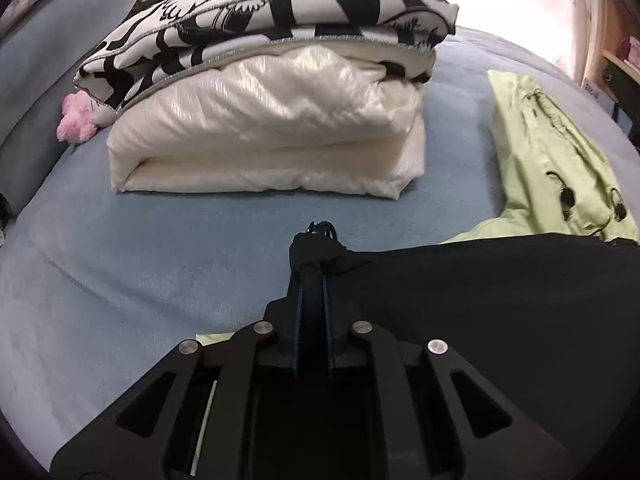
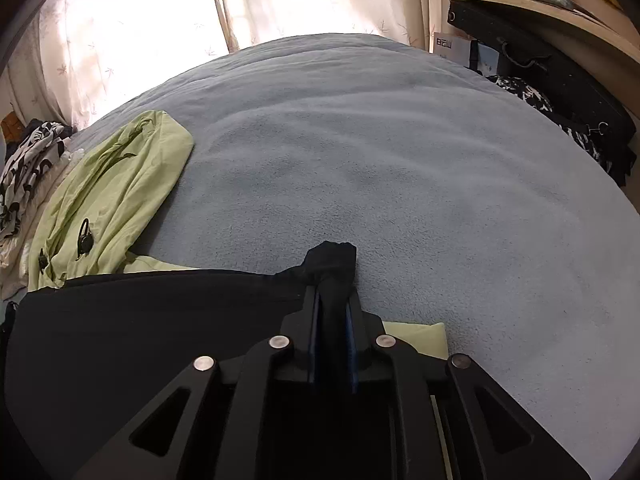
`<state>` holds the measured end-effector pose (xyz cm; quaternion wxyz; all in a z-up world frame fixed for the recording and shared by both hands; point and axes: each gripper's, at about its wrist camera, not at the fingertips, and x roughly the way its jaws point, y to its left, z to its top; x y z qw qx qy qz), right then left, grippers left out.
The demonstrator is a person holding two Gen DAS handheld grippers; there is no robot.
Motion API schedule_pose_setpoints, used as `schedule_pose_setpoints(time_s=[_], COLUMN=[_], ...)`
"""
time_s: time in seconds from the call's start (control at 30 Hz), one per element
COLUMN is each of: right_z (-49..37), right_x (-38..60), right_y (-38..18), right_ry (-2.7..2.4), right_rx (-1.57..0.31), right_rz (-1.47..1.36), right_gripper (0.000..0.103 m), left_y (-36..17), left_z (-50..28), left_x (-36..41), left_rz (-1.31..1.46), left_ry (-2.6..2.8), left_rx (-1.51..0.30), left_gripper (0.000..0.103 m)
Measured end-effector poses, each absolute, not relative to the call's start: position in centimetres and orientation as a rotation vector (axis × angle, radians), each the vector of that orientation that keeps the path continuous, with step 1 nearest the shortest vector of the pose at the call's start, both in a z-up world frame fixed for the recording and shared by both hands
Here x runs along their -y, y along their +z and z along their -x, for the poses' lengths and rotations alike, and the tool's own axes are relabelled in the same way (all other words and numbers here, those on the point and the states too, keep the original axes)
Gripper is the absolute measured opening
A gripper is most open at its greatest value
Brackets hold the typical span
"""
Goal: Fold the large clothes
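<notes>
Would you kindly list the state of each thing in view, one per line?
Left gripper: shut on the black garment.
Right gripper: shut on the black garment.
Black garment: stretched between both grippers.
Green jacket: lying crumpled, partly under the black garment.
White quilt: folded.
Patterned blanket: folded, on the quilt.

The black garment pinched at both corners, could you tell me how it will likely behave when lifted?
The black garment will probably hang limp: it bunches into creases at the left tool and right tool. It looks thin, so likely light. Between the two grips it should sag unless pulled taut.
</notes>
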<state>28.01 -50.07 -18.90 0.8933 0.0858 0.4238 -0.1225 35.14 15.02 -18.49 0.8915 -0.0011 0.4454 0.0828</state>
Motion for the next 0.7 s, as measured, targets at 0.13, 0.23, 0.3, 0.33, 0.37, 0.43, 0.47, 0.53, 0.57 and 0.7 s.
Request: schedule_pose_setpoints(time_s=[0.13, 0.23, 0.3, 0.33, 0.37, 0.43, 0.47, 0.53, 0.57, 0.7], right_z=[-27.1, -24.7, -23.5, -23.1, -22.8, -21.9, -21.6, -21.0, -20.7, -19.8], right_x=[50.5, 49.9, 47.6, 46.0, 43.8, 40.2, 38.1, 34.2, 32.7, 30.7], right_y=[-17.0, -14.2, -13.1, -12.7, -12.6, -12.7, -13.1, -14.1, -14.9, -17.3], right_ry=[-0.287, -0.298, -0.245, -0.201, -0.143, -0.024, 0.040, 0.150, 0.189, 0.215], right_rx=[-0.860, -0.766, -0.735, -0.740, -0.759, -0.792, -0.816, -0.864, -0.890, -0.925], right_rz=[-0.209, -0.229, -0.221, -0.208, -0.198, -0.207, -0.212, -0.218, -0.218, -0.148], right_gripper=[0.022, 0.034, 0.035, 0.035, 0.035, 0.035, 0.035, 0.035, 0.035, 0.035], left_y=[-17.0, -15.0, -13.5, -12.9, -12.3, -11.8, -11.8, -12.3, -13.2, -17.0], left_z=[-34.6, -33.1, -31.6, -30.8, -29.8, -27.9, -26.9, -25.0, -23.9, -22.1], left_x=[-15.7, -16.2, -16.1, -15.6, -14.9, -12.8, -11.6, -8.9, -7.4, -5.0], left_rz=[0.035, 0.060, 0.072, 0.078, 0.086, 0.104, 0.109, 0.112, 0.114, 0.038], left_ry=[0.168, 0.171, 0.183, 0.184, 0.158, 0.086, 0.046, -0.016, -0.049, -0.035], left_rx=[-0.912, -0.870, -0.831, -0.821, -0.815, -0.822, -0.825, -0.833, -0.848, -0.917], left_gripper=[0.007, 0.007, 0.007, 0.007, 0.007, 0.007, 0.007, 0.007, 0.007, 0.007])
